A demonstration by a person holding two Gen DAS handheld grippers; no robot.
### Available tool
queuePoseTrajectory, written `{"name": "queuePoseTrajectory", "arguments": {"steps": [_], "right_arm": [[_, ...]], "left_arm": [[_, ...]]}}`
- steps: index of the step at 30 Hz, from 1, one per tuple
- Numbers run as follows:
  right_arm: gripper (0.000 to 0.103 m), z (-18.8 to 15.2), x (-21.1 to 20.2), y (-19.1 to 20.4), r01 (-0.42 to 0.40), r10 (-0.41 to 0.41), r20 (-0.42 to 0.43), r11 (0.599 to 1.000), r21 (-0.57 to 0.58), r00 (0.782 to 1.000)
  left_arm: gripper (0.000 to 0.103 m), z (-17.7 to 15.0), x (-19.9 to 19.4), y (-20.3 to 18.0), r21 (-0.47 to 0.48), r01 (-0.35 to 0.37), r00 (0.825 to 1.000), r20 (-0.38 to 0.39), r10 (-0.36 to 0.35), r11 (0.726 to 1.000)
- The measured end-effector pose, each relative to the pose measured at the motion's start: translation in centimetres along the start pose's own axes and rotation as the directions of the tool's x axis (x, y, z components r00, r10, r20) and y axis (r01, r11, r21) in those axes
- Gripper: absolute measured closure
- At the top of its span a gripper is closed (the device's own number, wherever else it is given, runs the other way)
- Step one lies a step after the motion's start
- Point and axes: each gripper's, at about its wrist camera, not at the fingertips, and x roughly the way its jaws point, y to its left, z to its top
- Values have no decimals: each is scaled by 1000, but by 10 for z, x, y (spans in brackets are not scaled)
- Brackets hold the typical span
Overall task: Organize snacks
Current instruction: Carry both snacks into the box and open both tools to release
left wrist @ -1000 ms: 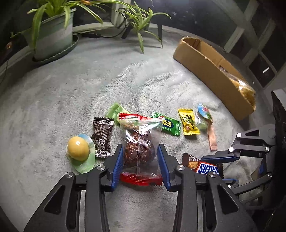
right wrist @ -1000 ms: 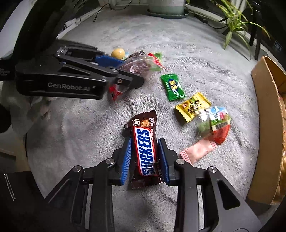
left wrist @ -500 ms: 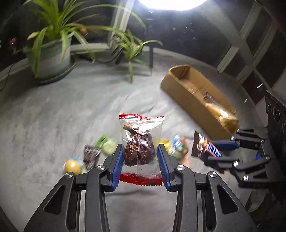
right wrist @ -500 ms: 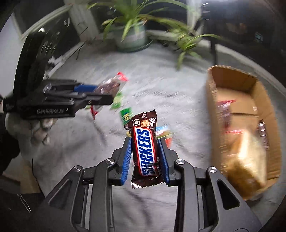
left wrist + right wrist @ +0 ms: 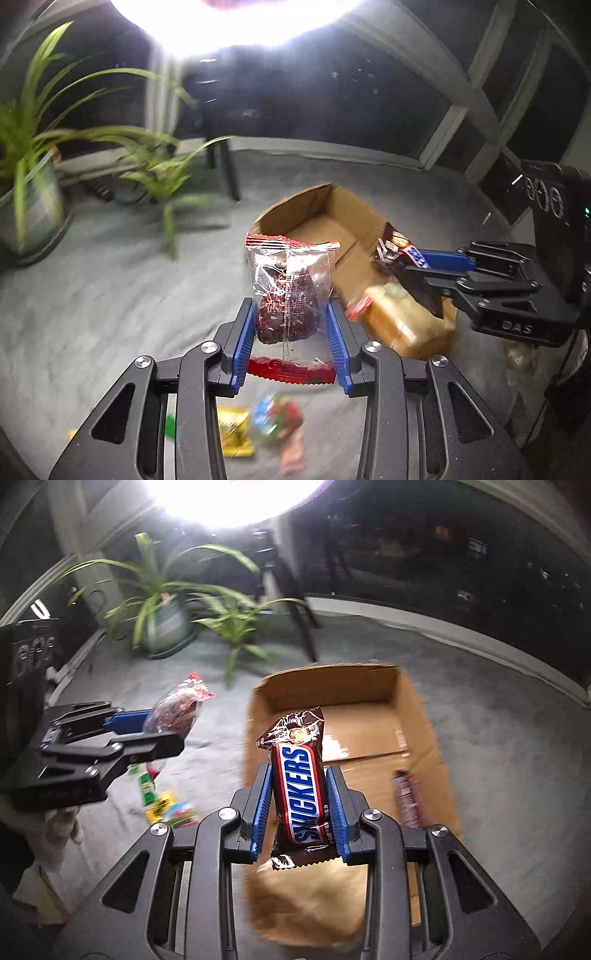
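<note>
My left gripper [image 5: 291, 314] is shut on a clear red-edged packet with a dark brown cake [image 5: 290, 291], held in the air just short of the open cardboard box [image 5: 332, 218]. My right gripper [image 5: 299, 790] is shut on a Snickers bar [image 5: 301, 775] and hangs over the cardboard box [image 5: 369, 723]. In the left wrist view the right gripper [image 5: 410, 264] reaches over the box from the right with the bar. The right wrist view shows the left gripper [image 5: 162, 731] at the left with its packet [image 5: 177, 705]. A pale bagged snack [image 5: 402, 317] lies inside the box.
Several loose snacks stay on the grey carpet: a yellow packet [image 5: 236, 432], a colourful packet [image 5: 280, 413] and a green one [image 5: 147, 786]. A potted plant [image 5: 166, 616] and a smaller plant [image 5: 236, 627] stand at the back. A dark wrapped snack [image 5: 406, 797] lies in the box.
Both grippers rose off the carpet with their snacks and travelled to the box. The loose snacks dropped toward the bottom of the views, and the box now lies close ahead.
</note>
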Motion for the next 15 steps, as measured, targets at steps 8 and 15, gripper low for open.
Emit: {"name": "queuePoseTrajectory", "arguments": {"steps": [8,15], "right_arm": [[72,12,28,-45,74,-73,-20,997,34,997],[72,10,47,-63,92,-89,-47,994,54,995]], "left_arm": [[67,24,46,-29,27,-14,999,-36,15,1000],[67,31,69,-37,21,-35,998,-58,36,999]]}}
